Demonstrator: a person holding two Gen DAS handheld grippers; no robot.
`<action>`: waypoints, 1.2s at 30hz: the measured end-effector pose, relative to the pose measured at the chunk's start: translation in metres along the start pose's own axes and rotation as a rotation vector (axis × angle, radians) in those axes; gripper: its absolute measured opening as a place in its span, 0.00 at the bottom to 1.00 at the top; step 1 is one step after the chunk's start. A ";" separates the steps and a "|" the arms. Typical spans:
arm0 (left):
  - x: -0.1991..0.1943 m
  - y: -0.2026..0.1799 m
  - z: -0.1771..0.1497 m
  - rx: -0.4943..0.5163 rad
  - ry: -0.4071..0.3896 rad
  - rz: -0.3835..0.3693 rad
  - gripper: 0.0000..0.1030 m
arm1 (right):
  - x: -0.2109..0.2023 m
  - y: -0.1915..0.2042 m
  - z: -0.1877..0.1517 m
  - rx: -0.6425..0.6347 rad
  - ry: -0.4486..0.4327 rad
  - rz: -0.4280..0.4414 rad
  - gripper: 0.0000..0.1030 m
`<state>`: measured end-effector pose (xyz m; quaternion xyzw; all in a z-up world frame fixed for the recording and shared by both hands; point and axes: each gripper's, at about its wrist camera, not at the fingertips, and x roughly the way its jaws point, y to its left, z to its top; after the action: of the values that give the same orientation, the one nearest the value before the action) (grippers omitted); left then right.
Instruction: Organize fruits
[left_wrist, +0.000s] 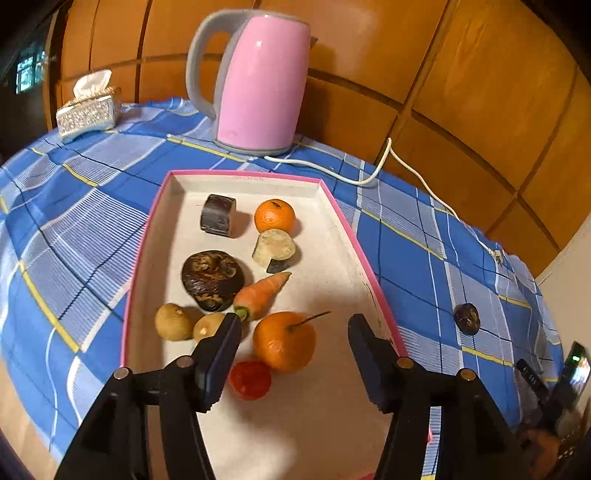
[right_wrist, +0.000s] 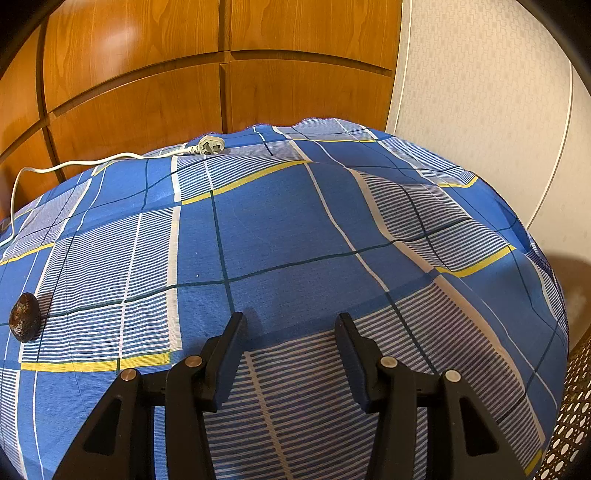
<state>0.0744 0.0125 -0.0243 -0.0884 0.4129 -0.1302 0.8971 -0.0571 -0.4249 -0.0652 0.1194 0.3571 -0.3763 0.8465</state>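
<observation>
A pink-rimmed white tray lies on the blue checked cloth. It holds two oranges, a carrot, a red tomato, two small yellow-brown fruits, a dark wrinkled fruit and two aubergine pieces. My left gripper is open, just above the near orange. A small dark fruit lies on the cloth right of the tray; it also shows in the right wrist view. My right gripper is open and empty over bare cloth.
A pink kettle stands behind the tray, its white cord trailing right to a plug. A tissue box sits at the far left. A phone lies at the right edge. Wooden panels stand behind the table.
</observation>
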 end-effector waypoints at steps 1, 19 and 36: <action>-0.003 0.000 -0.002 0.002 -0.004 0.009 0.59 | 0.000 0.000 0.000 0.000 0.000 0.000 0.49; -0.036 0.010 -0.029 -0.044 -0.035 0.131 0.63 | 0.000 0.002 0.001 -0.011 0.005 -0.004 0.49; -0.038 0.021 -0.036 -0.072 -0.022 0.142 0.67 | 0.000 0.004 0.003 -0.036 0.019 -0.012 0.48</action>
<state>0.0269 0.0418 -0.0257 -0.0927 0.4125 -0.0502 0.9048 -0.0528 -0.4241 -0.0632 0.1058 0.3723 -0.3737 0.8430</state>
